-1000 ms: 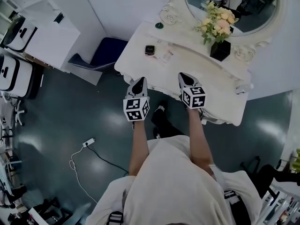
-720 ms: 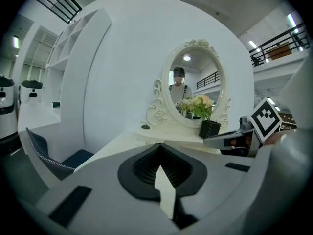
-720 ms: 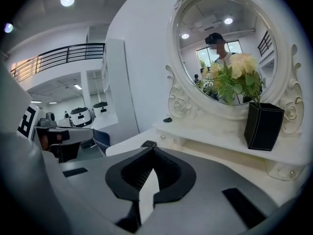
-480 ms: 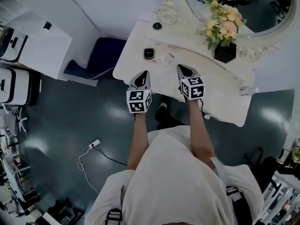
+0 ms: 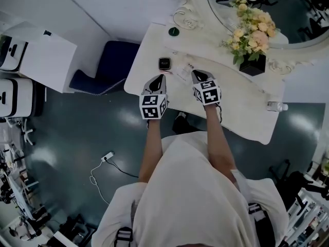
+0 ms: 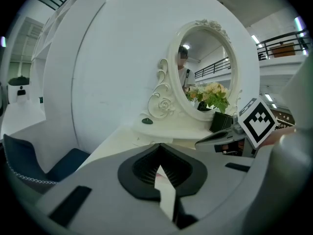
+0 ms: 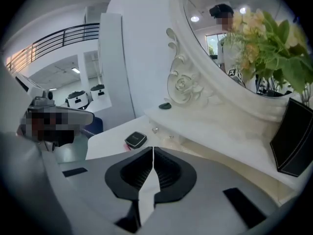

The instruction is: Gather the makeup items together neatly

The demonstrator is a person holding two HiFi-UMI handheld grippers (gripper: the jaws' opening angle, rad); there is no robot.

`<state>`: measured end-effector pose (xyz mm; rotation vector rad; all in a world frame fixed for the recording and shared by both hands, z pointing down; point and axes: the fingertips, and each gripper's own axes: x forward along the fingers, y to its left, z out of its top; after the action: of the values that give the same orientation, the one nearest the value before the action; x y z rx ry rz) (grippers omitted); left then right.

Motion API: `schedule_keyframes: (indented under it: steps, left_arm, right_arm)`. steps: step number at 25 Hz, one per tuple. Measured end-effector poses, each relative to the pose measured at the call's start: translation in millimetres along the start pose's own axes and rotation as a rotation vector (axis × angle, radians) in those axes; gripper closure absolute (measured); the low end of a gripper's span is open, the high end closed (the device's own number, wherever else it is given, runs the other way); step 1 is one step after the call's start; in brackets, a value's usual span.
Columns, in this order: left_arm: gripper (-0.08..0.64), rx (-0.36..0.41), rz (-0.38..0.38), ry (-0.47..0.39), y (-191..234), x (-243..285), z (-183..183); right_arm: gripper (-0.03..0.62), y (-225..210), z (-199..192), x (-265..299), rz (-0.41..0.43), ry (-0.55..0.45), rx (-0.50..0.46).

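A small dark compact lies on the white dressing table, with a clear packet beside it. A dark green round item sits further back on the raised shelf. My left gripper hovers just in front of the compact, jaws together and holding nothing. My right gripper is shut and empty, just right of the packet. In the left gripper view, the right gripper shows from the side.
A bouquet in a black vase stands before the oval mirror. A small clear bottle lies at the table's right end. A blue chair is left of the table. The person stands at the front edge.
Both grippers have moved forward from the table's front edge to just short of the compact and packet. Nothing was taken hold of.
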<state>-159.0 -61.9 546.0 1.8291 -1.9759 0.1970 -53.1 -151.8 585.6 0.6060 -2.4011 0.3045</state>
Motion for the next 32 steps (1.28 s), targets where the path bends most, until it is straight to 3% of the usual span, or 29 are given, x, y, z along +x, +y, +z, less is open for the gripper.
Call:
schedule_keyframes:
  steps: [9,14,18,21,28,32]
  left_arm:
    - [0.546,0.015,-0.044,0.03,2.8,52.0,11.6]
    - [0.546,0.001,-0.038,0.043,14.2,72.8,12.7]
    - [0.546,-0.006,-0.032,0.056,23.7,84.9,12.5]
    - [0.546,-0.011,-0.021,0.057,33.4,90.7,14.8]
    - [0.546,-0.023,0.0,0.063,50.9,97.5,12.0]
    - [0.546,-0.025,-0.005,0.056,48.1,98.2,10.2]
  right_arm:
    - [0.534,-43.3,-1.5,40.4,-0.05,0.061,0.01]
    - [0.432,-50.2,-13.2,66.6,-0.002,0.124,0.049]
    - [0.407,-58.2,-18.8,83.2,0.003,0.147,0.08]
    - [0.411,-62.9,-22.0,94.1,-0.007,0.158,0.091]
    - [0.513,-63.2,-21.8,105.7,-0.004,0.176,0.079]
    - [0.531,-62.2,-20.1,101.7,-0.01,0.153,0.081]
